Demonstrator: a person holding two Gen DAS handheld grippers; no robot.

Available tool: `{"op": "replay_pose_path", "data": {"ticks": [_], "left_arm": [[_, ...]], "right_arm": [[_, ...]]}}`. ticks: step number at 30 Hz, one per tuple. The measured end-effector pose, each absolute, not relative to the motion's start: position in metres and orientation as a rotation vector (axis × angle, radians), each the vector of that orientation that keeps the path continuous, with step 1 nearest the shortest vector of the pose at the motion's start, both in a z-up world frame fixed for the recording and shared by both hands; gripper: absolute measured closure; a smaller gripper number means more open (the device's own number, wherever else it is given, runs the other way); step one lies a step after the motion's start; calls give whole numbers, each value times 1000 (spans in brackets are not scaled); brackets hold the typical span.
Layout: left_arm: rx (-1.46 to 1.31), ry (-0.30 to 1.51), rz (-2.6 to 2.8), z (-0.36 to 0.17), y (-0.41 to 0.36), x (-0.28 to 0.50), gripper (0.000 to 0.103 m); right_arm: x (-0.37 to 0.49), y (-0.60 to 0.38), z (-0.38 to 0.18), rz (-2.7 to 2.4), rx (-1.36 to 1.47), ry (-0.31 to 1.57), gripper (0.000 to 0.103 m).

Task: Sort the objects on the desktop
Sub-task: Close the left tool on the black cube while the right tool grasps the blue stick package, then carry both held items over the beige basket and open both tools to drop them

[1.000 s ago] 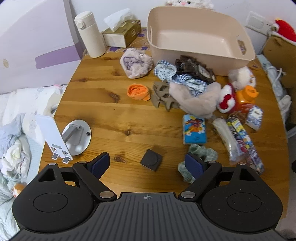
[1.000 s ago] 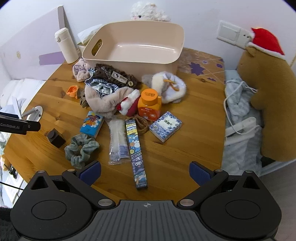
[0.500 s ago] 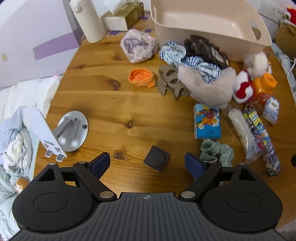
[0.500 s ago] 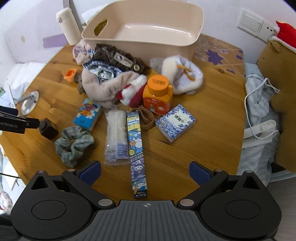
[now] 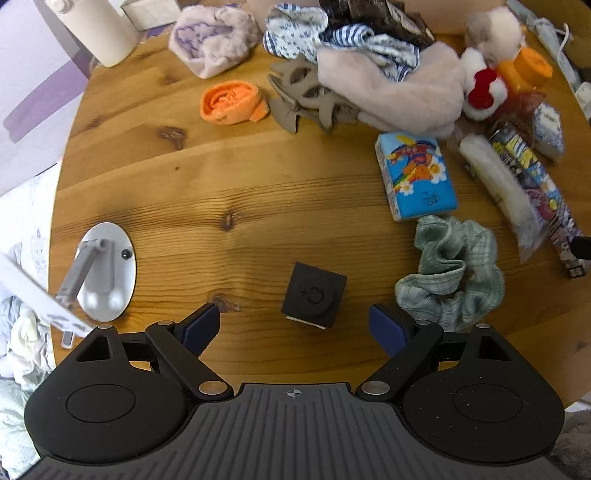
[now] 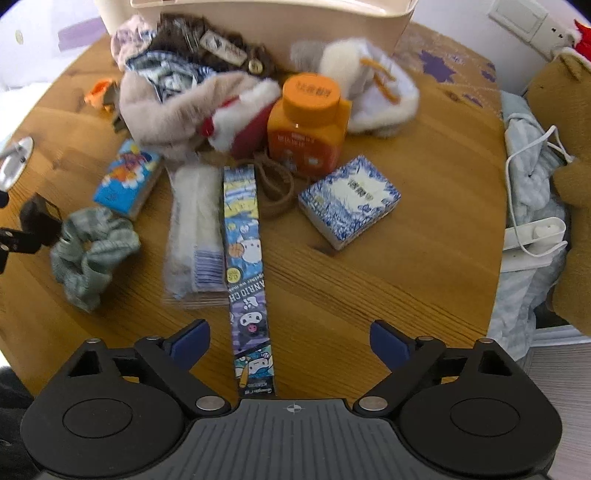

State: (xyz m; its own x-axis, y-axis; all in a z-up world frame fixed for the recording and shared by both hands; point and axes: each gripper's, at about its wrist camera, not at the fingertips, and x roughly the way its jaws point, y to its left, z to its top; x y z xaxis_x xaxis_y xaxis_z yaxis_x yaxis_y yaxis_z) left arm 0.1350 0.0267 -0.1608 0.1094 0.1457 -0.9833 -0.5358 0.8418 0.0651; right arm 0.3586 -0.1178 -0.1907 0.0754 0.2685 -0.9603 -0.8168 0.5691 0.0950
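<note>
My left gripper [image 5: 295, 326] hangs open over a small black cube [image 5: 314, 295] on the wooden table [image 5: 207, 192]; the cube lies just ahead of the gap between the pads, untouched. A green scrunchie [image 5: 450, 269] lies by the right pad, a blue tissue pack [image 5: 415, 175] beyond it. My right gripper [image 6: 291, 341] is open with its jaws closing. The near end of a long cartoon-printed box [image 6: 245, 266] lies between its pads, apart from both. Beside that box are a clear packet [image 6: 195, 229], a blue-and-white box [image 6: 349, 201] and an orange bottle [image 6: 308, 125].
A heap of soft clothes and plush items [image 5: 388, 81] fills the far side in front of a beige bin [image 6: 280, 22]. An orange hair clip [image 5: 232, 101], a white bottle [image 5: 99, 29] and a metal stand [image 5: 107, 273] sit to the left. The table edge [image 6: 498, 221] drops to bedding on the right.
Both grippers have come down toward the table, so the objects look larger. The black cube now sits nearer the left pads; the cartoon box end now lies between the right pads, which have narrowed slightly.
</note>
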Motion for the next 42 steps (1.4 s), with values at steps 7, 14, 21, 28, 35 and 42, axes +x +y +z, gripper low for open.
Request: {"op": "replay_pose_path", "data": {"ticks": [7,14,21,28,35,42], "left_arm": [[-335,1434,434,-183,31,142,35],[-389,1395,381,-184,35,139,52],[-391,1372,357,-182,33,138,71],[-423,1344,390,-177,27,135,71],[-445,1300,397,-160,22,135,71],[-457,1233,433,-129,36,144,71]], "right_arm": [[359,-108,-207,864,-588,1240,26],[363,-100,-205,888,-528,1238,40],[358,-99,-200,936,-507,1263,80],[345,-108,-190,969,-419,1255,81],[342,-109,-163,993,-374,1217,81],[355,-111,-138,987,-335,1145,81]]}}
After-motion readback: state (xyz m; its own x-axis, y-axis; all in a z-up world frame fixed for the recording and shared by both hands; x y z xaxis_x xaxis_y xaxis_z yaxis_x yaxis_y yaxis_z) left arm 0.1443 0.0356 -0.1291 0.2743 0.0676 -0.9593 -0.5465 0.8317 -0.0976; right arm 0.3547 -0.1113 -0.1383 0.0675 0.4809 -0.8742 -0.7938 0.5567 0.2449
